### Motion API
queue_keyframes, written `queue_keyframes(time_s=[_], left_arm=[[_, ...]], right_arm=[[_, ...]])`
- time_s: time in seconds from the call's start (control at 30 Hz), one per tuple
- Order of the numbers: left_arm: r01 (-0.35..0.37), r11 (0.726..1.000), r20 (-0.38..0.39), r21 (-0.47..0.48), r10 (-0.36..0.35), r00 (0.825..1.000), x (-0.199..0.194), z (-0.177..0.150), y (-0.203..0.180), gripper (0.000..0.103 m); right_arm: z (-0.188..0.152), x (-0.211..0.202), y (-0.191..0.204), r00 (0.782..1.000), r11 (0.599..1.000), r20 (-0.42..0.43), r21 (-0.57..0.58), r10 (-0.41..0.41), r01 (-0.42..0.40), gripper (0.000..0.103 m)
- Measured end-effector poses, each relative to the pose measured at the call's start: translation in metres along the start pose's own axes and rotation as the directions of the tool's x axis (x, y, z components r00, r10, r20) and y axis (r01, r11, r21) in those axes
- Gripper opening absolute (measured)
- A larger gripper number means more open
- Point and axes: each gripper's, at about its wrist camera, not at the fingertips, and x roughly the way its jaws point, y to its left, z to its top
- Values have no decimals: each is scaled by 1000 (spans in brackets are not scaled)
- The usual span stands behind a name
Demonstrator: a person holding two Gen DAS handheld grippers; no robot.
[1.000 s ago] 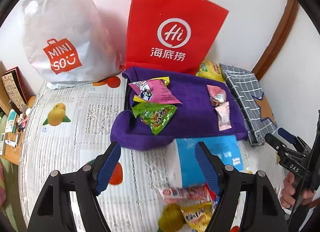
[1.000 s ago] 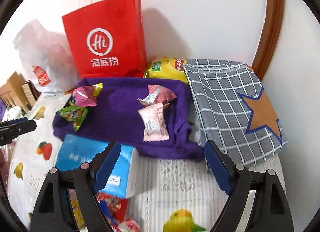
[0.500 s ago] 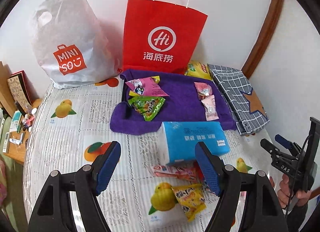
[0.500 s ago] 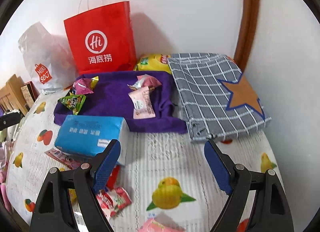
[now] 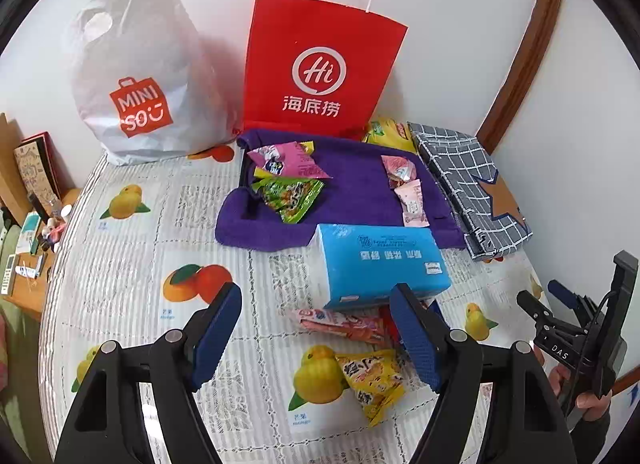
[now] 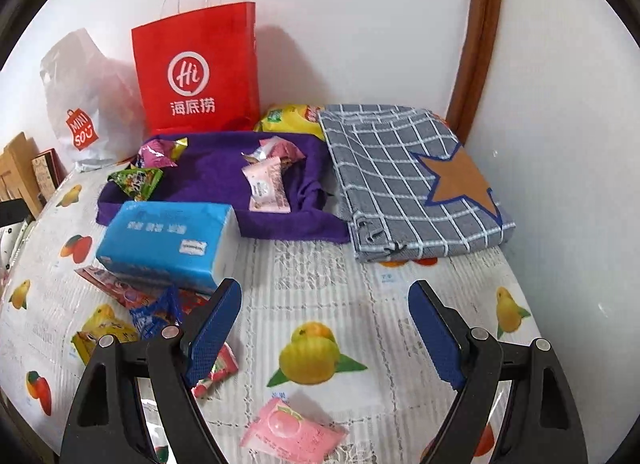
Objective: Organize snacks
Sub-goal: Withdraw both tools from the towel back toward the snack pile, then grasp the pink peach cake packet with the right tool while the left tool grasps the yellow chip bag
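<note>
A purple cloth tray (image 5: 360,180) (image 6: 216,176) near the wall holds several snack packets: pink (image 5: 288,160), green (image 5: 292,194) and pale pink (image 6: 266,184). In front of it lies a blue tissue pack (image 5: 380,264) (image 6: 168,240). Loose snacks lie near me: a red-pink packet (image 5: 340,320), a yellow one (image 5: 372,380), a blue one (image 6: 154,312) and a pink peach packet (image 6: 292,430). My left gripper (image 5: 316,328) is open over the tablecloth, nothing between its fingers. My right gripper (image 6: 324,328) is open too and empty; in the left wrist view the right gripper (image 5: 548,300) shows at the right edge.
A red paper bag (image 5: 320,68) and a white plastic bag (image 5: 140,76) stand against the wall. A grey checked cloth with a star (image 6: 412,180) lies right of the tray, a yellow chip bag (image 6: 292,118) behind it. The fruit-print tablecloth (image 6: 340,276) covers the table.
Both grippers have drawn back from the wall, so more of the table and the loose snacks near the front came into view. Both stayed open and empty.
</note>
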Motion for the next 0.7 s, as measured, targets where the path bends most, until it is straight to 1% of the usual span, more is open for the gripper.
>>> queue_keyframes(time_s=[0.1,0.17,0.2,0.23,0.3,0.47,0.5,0.57,0.63,0.7], left_arm=[[-1,1000,-11,-6,1,1000,3,-3,4,75],[-2,1000,-20,-13,2,1000,6,-5,7,75],[-1,1000,-24,-16,1,1000,7,-6,7,75],[2,1000,-28,-18,-2,1000,8,-7,8,75],[8,1000,-35,-21,-9,999,11,-9,9,75],[26,999,-56,-19,-27,998,19,-12,8,75],[29,999,-60,-18,-30,998,20,-13,7,75],[36,999,-66,-16,-36,997,23,-14,5,75],[39,999,-75,-9,-40,996,26,-16,2,75],[41,999,-81,-4,-41,996,28,-17,0,75]], right_arm=[[-9,8,-6,999,1000,-45,22,17,-16,85],[-16,14,-8,996,999,-82,32,36,-33,80],[-21,17,-10,994,999,-103,34,44,-41,74],[-25,19,-10,992,998,-115,33,48,-45,72],[-34,21,-9,990,998,-127,23,63,-61,72],[-58,12,-6,980,990,-141,-10,139,-141,72],[-63,8,-5,977,986,-137,-25,163,-168,72],[-71,2,-2,973,978,-140,-69,185,-196,73],[-81,-3,3,976,972,-139,-138,169,-188,73],[-90,-4,6,974,962,-151,-190,168,-195,73]])
